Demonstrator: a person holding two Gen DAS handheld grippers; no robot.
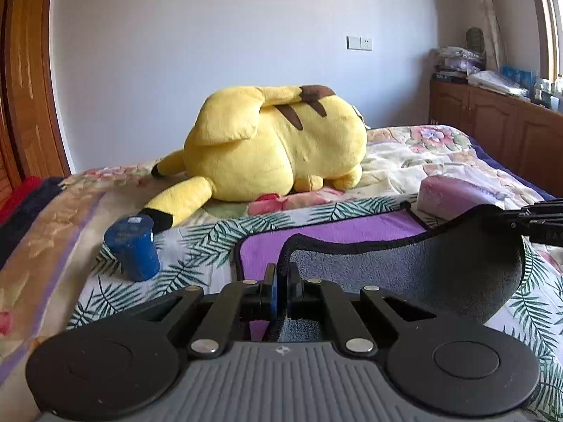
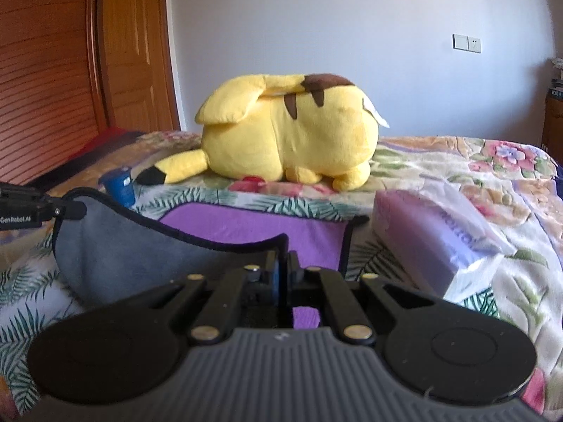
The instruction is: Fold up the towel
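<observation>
Left wrist view: both hand-held grippers pinch the towel edge, lifted; the far edge lies ahead.

We see a pale wall w/ switch plate, wooden door at left, wood cabinets at right, floral-covered bed, daylight throughout.
</observation>
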